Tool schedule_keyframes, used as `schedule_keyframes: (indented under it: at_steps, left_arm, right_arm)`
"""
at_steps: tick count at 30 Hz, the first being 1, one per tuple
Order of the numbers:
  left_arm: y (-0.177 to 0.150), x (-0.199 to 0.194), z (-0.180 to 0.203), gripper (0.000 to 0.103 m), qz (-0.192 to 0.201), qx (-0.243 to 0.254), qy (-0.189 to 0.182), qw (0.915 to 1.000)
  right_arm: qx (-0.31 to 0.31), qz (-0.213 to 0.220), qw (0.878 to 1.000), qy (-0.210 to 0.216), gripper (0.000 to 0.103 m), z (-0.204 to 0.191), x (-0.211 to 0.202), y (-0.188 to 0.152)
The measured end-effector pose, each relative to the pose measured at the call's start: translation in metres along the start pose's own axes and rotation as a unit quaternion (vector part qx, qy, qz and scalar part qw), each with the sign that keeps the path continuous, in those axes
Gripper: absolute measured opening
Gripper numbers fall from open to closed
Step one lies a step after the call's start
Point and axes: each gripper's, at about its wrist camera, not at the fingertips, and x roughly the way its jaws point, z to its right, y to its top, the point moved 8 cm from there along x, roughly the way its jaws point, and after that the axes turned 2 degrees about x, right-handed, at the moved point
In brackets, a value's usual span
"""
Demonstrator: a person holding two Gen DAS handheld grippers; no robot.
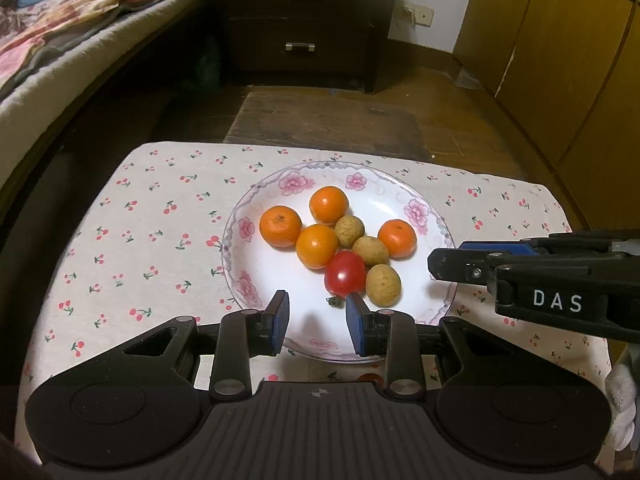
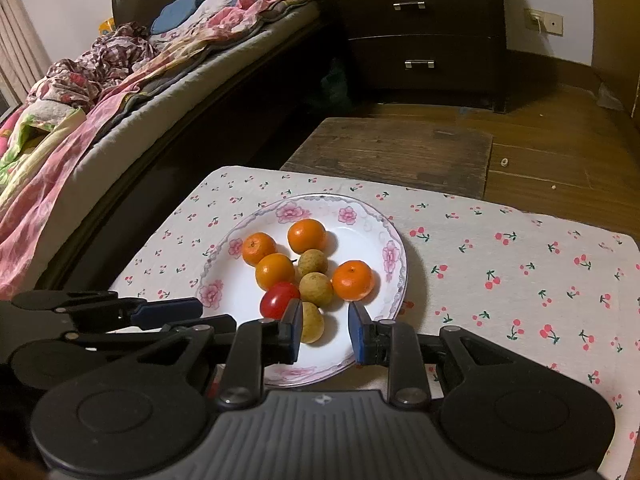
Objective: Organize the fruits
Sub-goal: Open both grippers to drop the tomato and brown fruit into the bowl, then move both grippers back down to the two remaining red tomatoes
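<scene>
Left wrist view: our fruit sits on a floral plate [image 1: 416, 212] atop the cherry-print worktop [image 1: 140, 220].
Bed [image 1: 60, 60] and dresser [image 1: 304, 20] behind; "DAS" marks the right gripper [image 1: 434, 266]; both grippers' fingers [image 1: 280, 320] narrow, empty.

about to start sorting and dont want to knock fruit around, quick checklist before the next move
1. Left claw empty: ok.
2. Right claw empty: ok.
3. Claws wide enough for an orange: not ok, both nearly shut.
4. Tomato free of neighbours: not ok, packed against an orange and a brown fruit.
5. All fruit inside the plate: ok.
6. Place for sorted fruit: cannot tell, no second dish in view.
</scene>
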Motion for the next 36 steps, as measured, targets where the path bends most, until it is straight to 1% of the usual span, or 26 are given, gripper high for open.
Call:
schedule_keyframes:
  at_steps: [12, 18, 23, 28, 36]
  left_arm:
    - [-0.004, -0.005, -0.003, 0.04, 0.0, 0.0, -0.001, 1.0]
    - [-0.01, -0.011, -0.005, 0.043, -0.004, -0.002, -0.004, 1.0]
    - [-0.019, -0.019, -0.004, 0.044, -0.006, 0.004, -0.01, 0.9999]
    - [-0.03, -0.024, -0.006, 0.044, -0.012, 0.004, -0.019, 0.9997]
    - [-0.048, -0.021, 0.0, 0.044, -0.034, 0.02, -0.032, 0.9987]
  right_arm:
    - [0.002, 0.0, 1.0, 0.002, 0.026, 0.001, -0.006, -0.003]
    - [-0.007, -0.006, 1.0, 0.01, 0.026, -0.007, -0.01, -0.012]
    - [-0.014, -0.009, 1.0, 0.013, 0.026, -0.013, -0.017, -0.018]
    - [-0.008, -0.012, 1.0, 0.016, 0.026, -0.011, -0.025, -0.025]
    - [-0.006, -0.018, 1.0, 0.015, 0.026, -0.008, -0.031, -0.035]
